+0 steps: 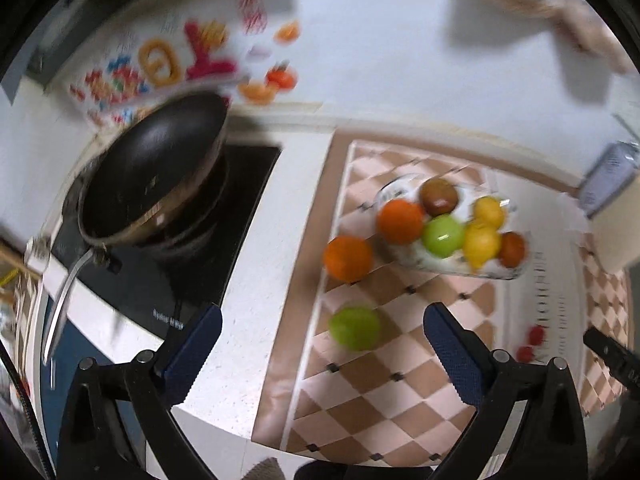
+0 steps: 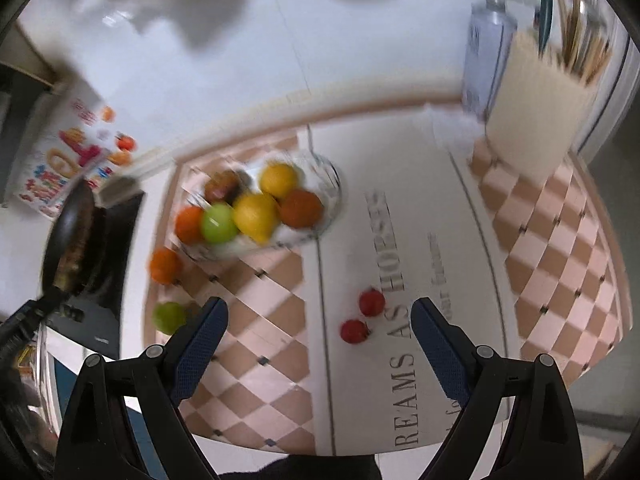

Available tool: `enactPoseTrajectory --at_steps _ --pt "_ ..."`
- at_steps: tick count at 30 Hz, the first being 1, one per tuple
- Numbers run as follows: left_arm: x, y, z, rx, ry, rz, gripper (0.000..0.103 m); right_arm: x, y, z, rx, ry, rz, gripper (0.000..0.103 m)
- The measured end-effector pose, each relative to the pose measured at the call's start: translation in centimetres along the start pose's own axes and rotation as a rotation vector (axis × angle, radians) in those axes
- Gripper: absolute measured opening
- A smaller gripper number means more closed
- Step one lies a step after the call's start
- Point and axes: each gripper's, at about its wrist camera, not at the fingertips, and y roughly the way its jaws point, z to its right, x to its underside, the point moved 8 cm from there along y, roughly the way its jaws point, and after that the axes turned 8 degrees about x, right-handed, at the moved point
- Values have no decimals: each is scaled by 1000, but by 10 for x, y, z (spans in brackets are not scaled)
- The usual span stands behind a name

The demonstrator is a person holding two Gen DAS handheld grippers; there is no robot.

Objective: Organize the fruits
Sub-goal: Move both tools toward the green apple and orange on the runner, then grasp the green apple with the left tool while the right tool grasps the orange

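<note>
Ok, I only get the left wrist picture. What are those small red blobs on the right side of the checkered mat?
Observer: Two small round red fruits, lying close together on the mat's white lettered strip, outside the clear glass bowl.
Operator: Is the other gripper holding one?
Observer: No. The right gripper is open and empty.
Operator: And that cream thing at my far right?
Observer: A cream utensil holder with wooden sticks standing in it.
</note>
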Motion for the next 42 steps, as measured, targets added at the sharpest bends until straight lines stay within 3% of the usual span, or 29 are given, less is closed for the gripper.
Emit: enactPoseTrajectory --at_steps 5,7,9,13,15,16,17,22,25,31,34,36,38,40,42 --pt "14 62 -18 2 -78 -162 103 10 58 -1 -66 42 -92 91" --pt "24 89 -16 37 -114 -245 103 13 79 -5 -78 41 -132 72" --pt "35 118 -10 72 -149 -328 103 15 91 -10 -87 43 -153 72" --pt "49 155 2 90 -152 -407 102 13 107 -17 -87 27 -178 72" --pt "52 168 9 93 -128 -411 92 11 112 -22 -85 13 -190 72" --pt "53 171 12 95 -118 -410 72 10 114 -27 -86 1 -198 72" --pt "55 174 16 119 -114 -408 59 8 115 -30 -89 -5 -202 72" --pt "59 167 10 83 -113 -358 59 -8 114 -65 -125 -71 -213 72" --pt "66 154 -18 75 -191 -341 59 -18 111 -104 -200 -134 -230 72" --pt "91 135 -62 79 -365 -338 59 -22 114 -254 -364 -439 -286 72" --pt "100 138 -71 77 -413 -339 59 -23 129 -306 -324 -582 -278 72" --pt "105 138 -75 90 -450 -338 59 -21 148 -336 -233 -719 -248 72" --pt "110 138 -78 101 -482 -328 59 -15 164 -349 -140 -839 -220 72" --pt "113 139 -78 104 -491 -326 59 -4 180 -357 -98 -919 -238 74" --pt "114 138 -79 107 -500 -322 59 0 187 -360 -38 -997 -185 73"
